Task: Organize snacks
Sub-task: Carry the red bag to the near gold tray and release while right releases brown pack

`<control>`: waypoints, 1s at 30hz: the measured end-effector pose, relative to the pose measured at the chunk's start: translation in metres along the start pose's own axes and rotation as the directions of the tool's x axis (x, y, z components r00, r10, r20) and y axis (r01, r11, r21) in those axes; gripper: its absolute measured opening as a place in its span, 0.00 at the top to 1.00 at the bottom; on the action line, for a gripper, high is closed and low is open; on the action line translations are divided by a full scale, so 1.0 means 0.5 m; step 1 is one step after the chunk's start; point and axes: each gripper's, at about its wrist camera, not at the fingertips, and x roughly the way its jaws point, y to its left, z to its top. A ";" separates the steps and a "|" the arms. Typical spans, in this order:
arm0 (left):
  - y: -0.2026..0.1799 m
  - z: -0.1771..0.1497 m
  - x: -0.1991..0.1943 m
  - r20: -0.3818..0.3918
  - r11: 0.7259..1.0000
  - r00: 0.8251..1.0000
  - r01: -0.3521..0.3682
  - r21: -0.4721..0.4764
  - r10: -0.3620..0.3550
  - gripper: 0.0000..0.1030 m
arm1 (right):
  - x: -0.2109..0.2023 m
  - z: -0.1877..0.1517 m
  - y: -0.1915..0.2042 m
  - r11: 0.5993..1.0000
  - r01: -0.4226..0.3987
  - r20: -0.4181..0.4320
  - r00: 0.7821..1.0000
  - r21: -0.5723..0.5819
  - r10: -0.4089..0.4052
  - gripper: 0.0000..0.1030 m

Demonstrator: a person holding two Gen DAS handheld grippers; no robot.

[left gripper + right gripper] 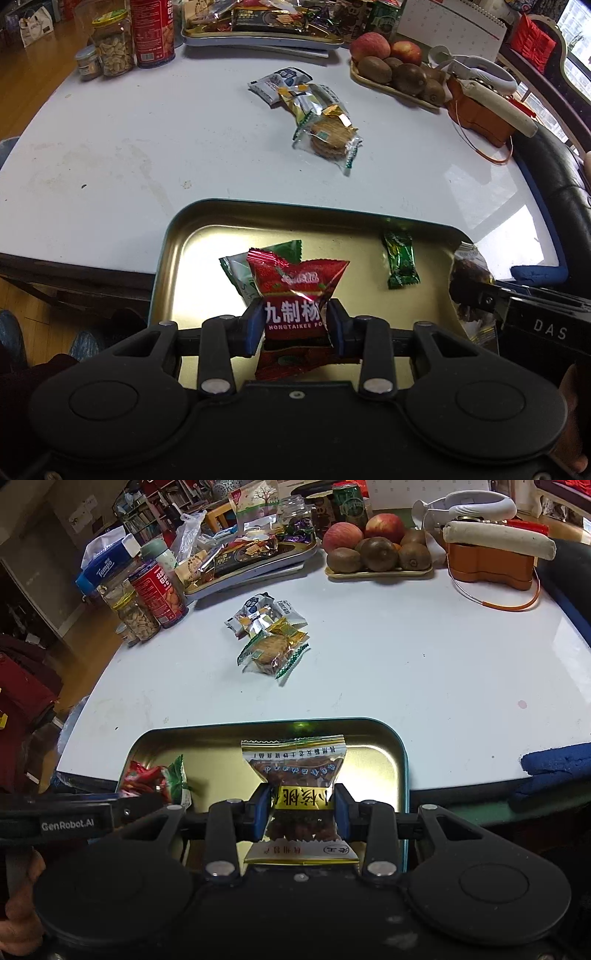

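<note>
The wide white table point(369, 672) carries everything; at its near edge sits a shallow gold metal tray with a teal rim point(192, 236), and at the far edge a second gold tray heaped with wrappers point(258, 35) and a small dish of apples and kiwis point(376, 559). Towards the middle of the table a loose pile of foil and clear snack packets point(314, 118) waits, well apart from the near tray. In the tray lie a green wrapped sweet point(400, 264) near its far right corner and a pale green-and-white packet point(236, 269) near its middle. The left gripper point(297, 323) is narrowed onto a red foil snack packet with white lettering point(295, 291), pinched at its waist above the tray. The right gripper point(301, 806) is likewise closed partway on a clear packet of brown dried fruit with a gold band point(297, 771), over the tray's right half. Both grips are on slippery film, so a packet could slide out early; released from too high, one might skip over the low rim onto the table or off its near edge
</note>
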 end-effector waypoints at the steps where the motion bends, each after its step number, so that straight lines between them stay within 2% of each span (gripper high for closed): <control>1: -0.006 -0.004 -0.002 0.006 1.000 1.000 0.002 0.010 -0.002 0.57 | -0.003 -0.002 0.000 1.000 -0.004 0.003 1.000 -0.001 0.004 0.63; 5: -0.022 -0.013 -0.010 0.025 0.999 1.000 0.002 0.046 -0.003 0.57 | -0.007 -0.010 0.006 1.000 -0.012 0.016 1.000 -0.011 0.013 0.63; 17: -0.009 -0.013 0.008 -0.003 0.999 0.999 -0.032 -0.006 0.032 0.56 | 0.000 -0.007 0.011 0.999 -0.052 -0.029 0.998 -0.012 0.052 0.61; 21: -0.007 -0.015 0.013 0.020 0.999 0.998 -0.051 -0.018 0.051 0.54 | -0.016 -0.006 0.019 0.998 -0.051 0.018 0.999 -0.032 0.051 0.61; 26: -0.014 -0.011 0.027 0.038 0.987 0.986 -0.161 -0.007 0.161 0.54 | -0.042 0.006 0.021 0.998 -0.062 0.094 0.993 -0.030 0.065 0.61; 30: -0.025 -0.011 0.023 0.063 0.982 0.980 -0.187 -0.007 0.187 0.50 | -0.061 0.002 0.014 0.998 -0.041 0.128 0.991 -0.040 0.046 0.61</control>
